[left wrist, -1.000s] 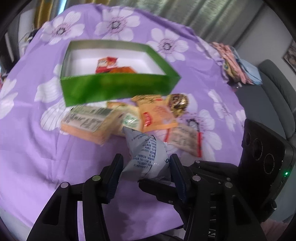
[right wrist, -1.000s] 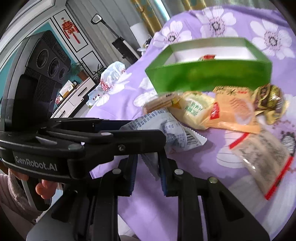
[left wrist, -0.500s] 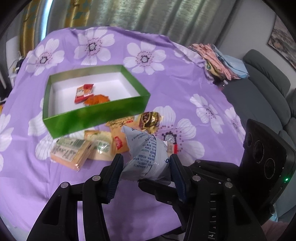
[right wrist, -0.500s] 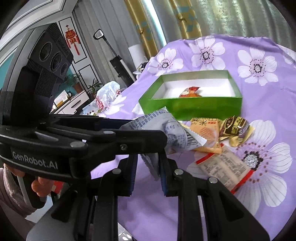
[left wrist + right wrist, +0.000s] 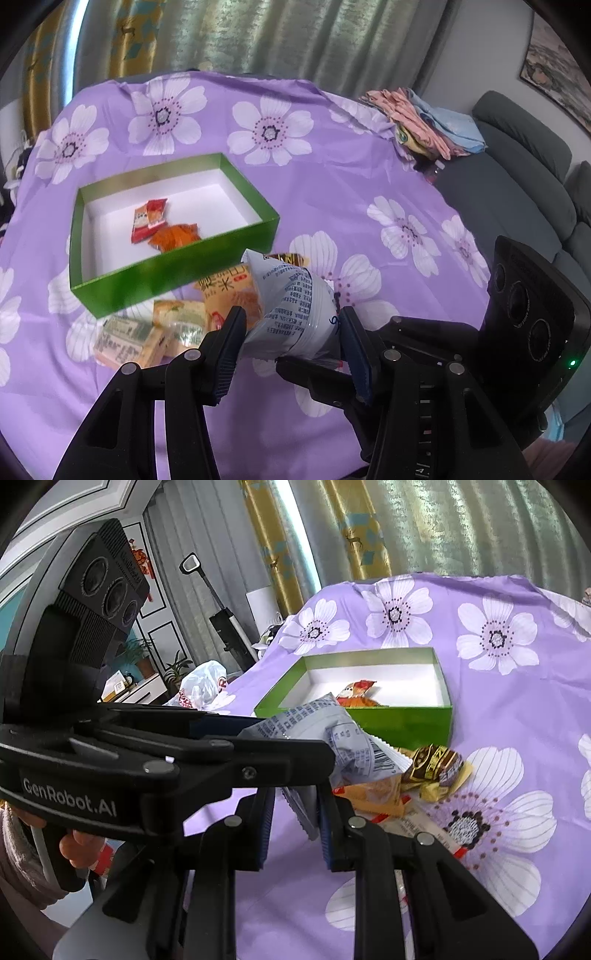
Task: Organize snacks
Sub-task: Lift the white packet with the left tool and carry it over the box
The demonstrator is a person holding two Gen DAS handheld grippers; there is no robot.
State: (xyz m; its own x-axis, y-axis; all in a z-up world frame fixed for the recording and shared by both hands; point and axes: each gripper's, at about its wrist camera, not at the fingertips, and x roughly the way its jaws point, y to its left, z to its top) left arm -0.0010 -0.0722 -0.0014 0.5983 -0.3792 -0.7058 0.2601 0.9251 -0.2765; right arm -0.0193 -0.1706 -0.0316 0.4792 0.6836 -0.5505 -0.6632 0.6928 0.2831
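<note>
A white snack bag with blue print hangs above the purple flowered tablecloth. My left gripper is shut on its sides. My right gripper is shut on the bag's crimped lower edge, and in the left wrist view it reaches in from the right beneath the bag. Beyond stands the open green box, also seen as the green box, with a red packet and an orange packet inside. Loose snacks lie in front of it: an orange pack, pale packs and a gold-brown sweet.
Folded clothes sit at the table's far right edge, with a grey sofa behind. A white plastic bag lies off the table's left. A hand grips the left tool. Curtains hang behind.
Both grippers have risen with the bag held between them. The box and loose snacks now look smaller and farther below, and more of the table shows.
</note>
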